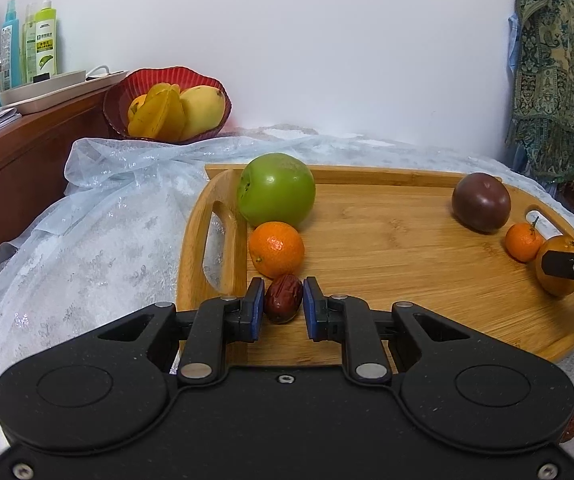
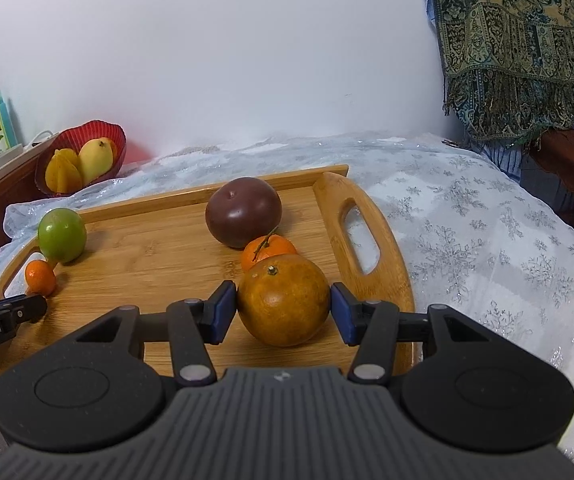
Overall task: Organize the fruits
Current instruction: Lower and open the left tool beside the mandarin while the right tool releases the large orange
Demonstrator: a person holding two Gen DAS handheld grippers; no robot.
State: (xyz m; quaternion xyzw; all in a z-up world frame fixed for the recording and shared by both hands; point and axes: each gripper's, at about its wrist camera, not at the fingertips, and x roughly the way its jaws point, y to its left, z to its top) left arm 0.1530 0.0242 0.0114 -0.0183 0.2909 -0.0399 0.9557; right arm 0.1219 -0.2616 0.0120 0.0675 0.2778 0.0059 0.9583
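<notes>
A bamboo tray [image 1: 387,240] holds the fruit. My left gripper [image 1: 283,304] stands around a dark red date [image 1: 283,298]; the left pad touches it and a small gap shows at the right pad. Behind it lie a small orange [image 1: 276,249] and a green apple [image 1: 275,189]. My right gripper [image 2: 283,306] has its pads against both sides of a large brownish orange [image 2: 283,300] resting on the tray [image 2: 147,248]. Behind it lie a small stemmed mandarin [image 2: 267,252] and a dark purple fruit [image 2: 243,212].
A red bowl [image 1: 167,80] with a mango and starfruit stands at the back left on a white snowflake cloth [image 2: 467,240]. Spray bottles [image 1: 43,40] stand on a wooden cabinet at the left. A patterned fringed cloth [image 2: 519,40] hangs at the right.
</notes>
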